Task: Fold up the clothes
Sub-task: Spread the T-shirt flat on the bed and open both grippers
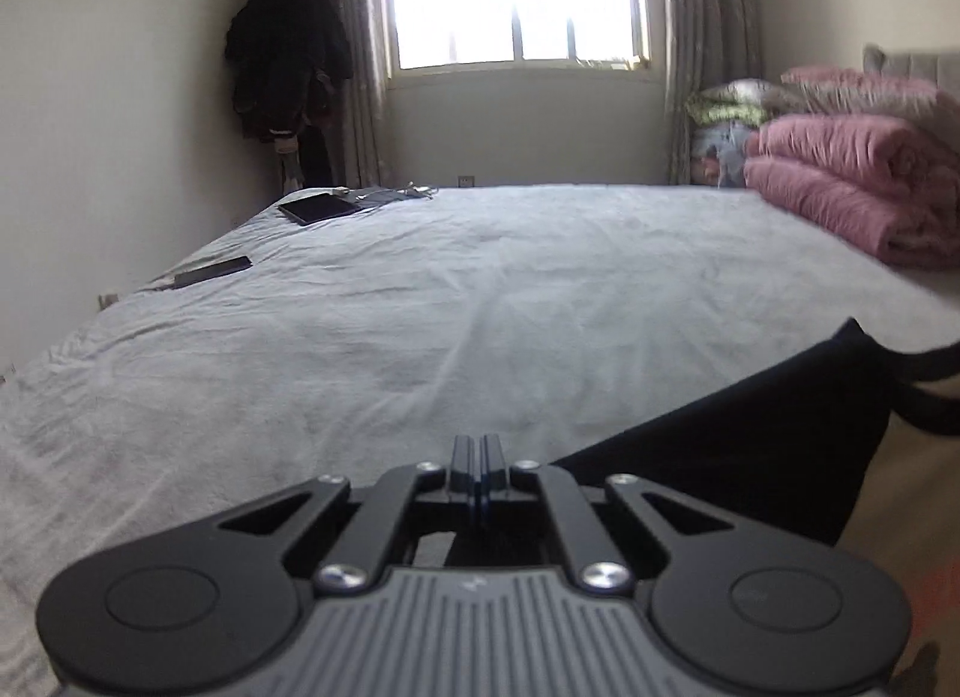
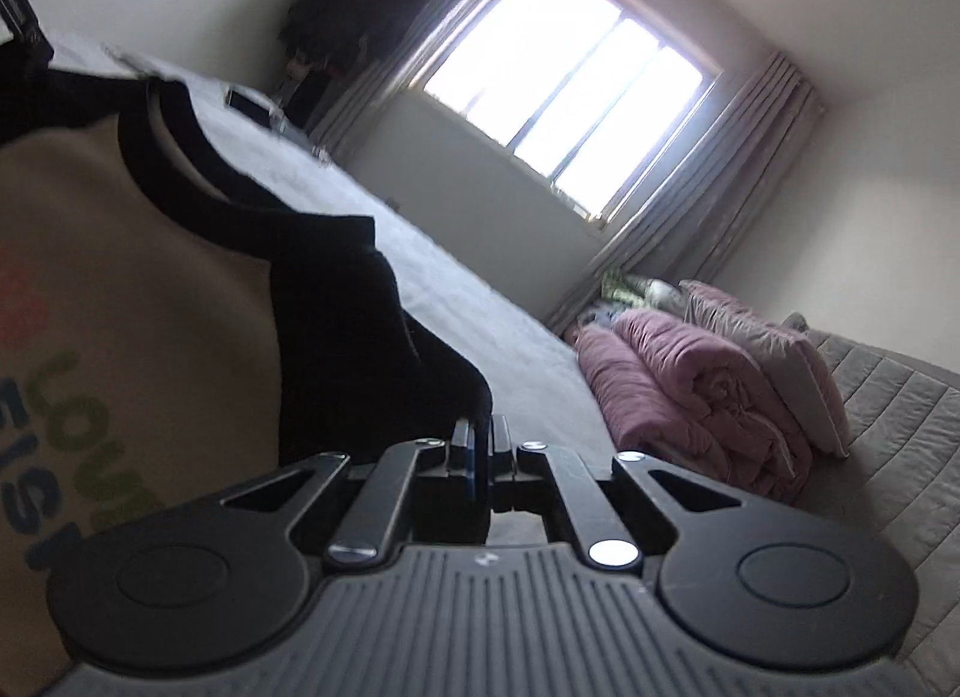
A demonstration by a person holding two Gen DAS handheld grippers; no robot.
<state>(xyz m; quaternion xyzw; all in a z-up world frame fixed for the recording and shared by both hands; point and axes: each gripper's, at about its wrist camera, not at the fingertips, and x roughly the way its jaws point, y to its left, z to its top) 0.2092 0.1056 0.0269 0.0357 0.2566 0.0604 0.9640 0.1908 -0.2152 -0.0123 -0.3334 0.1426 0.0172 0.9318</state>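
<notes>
My right fingers (image 2: 478, 445) are closed on the black sleeve (image 2: 384, 349) of the tan-and-black shirt (image 2: 150, 289), which hangs up to their left. My left fingers (image 1: 477, 460) are pressed together too; whether they pinch the sleeve (image 1: 750, 445) stretching rightward over the bed (image 1: 420, 307) is unclear. No containers here.
</notes>
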